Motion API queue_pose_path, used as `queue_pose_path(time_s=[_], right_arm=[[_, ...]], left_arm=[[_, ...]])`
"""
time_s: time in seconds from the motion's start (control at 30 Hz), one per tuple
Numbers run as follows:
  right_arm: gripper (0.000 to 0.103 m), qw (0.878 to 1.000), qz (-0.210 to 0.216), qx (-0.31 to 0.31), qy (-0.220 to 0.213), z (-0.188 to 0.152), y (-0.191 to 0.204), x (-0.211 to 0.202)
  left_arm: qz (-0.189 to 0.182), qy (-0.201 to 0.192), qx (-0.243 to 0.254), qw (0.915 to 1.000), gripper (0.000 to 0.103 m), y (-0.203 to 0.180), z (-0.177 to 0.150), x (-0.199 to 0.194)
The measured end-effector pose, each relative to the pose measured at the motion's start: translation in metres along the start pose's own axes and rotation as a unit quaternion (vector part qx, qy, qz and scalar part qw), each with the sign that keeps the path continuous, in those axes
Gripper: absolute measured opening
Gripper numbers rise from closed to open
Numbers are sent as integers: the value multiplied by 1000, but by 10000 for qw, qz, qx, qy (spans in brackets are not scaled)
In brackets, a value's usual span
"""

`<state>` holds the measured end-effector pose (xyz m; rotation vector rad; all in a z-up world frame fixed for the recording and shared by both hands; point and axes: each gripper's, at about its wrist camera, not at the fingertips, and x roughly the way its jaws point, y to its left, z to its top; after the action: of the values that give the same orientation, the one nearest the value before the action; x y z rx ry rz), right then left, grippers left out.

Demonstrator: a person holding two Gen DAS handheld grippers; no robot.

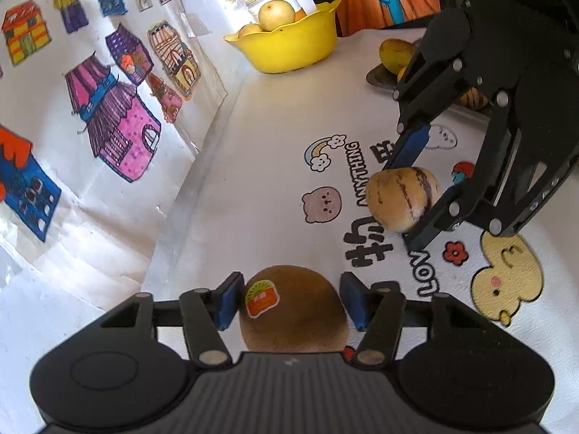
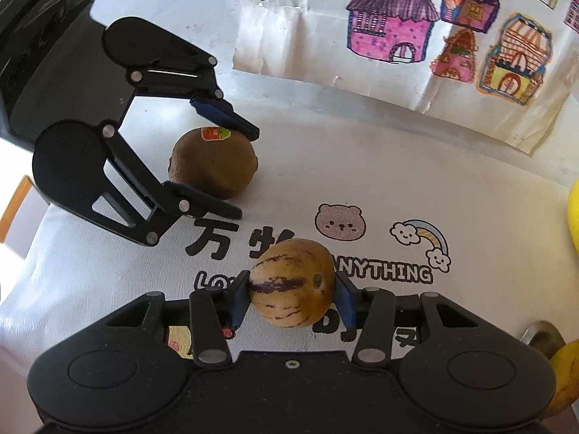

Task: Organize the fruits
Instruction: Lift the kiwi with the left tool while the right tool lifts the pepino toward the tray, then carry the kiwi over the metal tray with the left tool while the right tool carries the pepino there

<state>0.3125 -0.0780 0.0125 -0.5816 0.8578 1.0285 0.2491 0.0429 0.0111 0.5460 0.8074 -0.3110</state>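
- Here, in the left wrist view, the left gripper (image 1: 289, 302) has its blue pads on either side of a brown kiwi (image 1: 293, 311) with an orange sticker. The pads look pressed to its flanks, so I judge it clamped on the fruit, which sits deep between the fingers on the printed tablecloth (image 1: 260, 166).
- Ahead and to the right of those fingers, the right gripper (image 1: 419, 188) reaches in from the right, and a striped yellow pepino melon (image 1: 401, 199) sits between its fingers.
- Far ahead stands a yellow bowl (image 1: 289, 50) already holding pale round fruit. To its right, behind the other tool, a dark plate (image 1: 380, 79) carries more fruit. Either is probably the sorting destination.
- In the right wrist view, the right gripper (image 2: 293, 296) is closed on the pepino melon (image 2: 293, 282), one pad at each end. The stripes run across between the pads. Gripping at mid-height likely keeps the round fruit from rolling out.
- Ahead and to the left, the left gripper (image 2: 231, 166) straddles the kiwi (image 2: 213, 162), one finger over its stickered top, the other along its near side.
- Both fruits appear to rest on or just over the cloth, so I judge each tool is at the grasp stage, with lifting not yet begun.
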Motion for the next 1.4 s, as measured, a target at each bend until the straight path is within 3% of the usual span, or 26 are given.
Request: queue_pose_path(time_s=[0.43,0.67,0.77,0.93,1.17,1.4], right_arm=[[49,9933,-449,1053,-130,-10,9,-7],[49,9858,-584,1524,-403,-23,10,-12],[48,9822,-664,1655,-587,-31,15,-18],[48,9774,-616,1819,-887,-47,26,-28],[48,9664,-725,2141,-1223,-78,46,-49],[48,9342,-1056,2840,-1884,-120,65,-75]], left_arm=[[53,-73,-451,9989,62,9,-7,-1],[99,-165,-520,9985,60,8,-6,0],[38,-183,-853,9962,60,11,-8,-3],[-175,-126,-1742,9845,60,18,-10,-6],[-387,-274,-2492,9673,60,5,-14,-12],[-669,-721,-3025,9481,60,-23,-19,-22]])
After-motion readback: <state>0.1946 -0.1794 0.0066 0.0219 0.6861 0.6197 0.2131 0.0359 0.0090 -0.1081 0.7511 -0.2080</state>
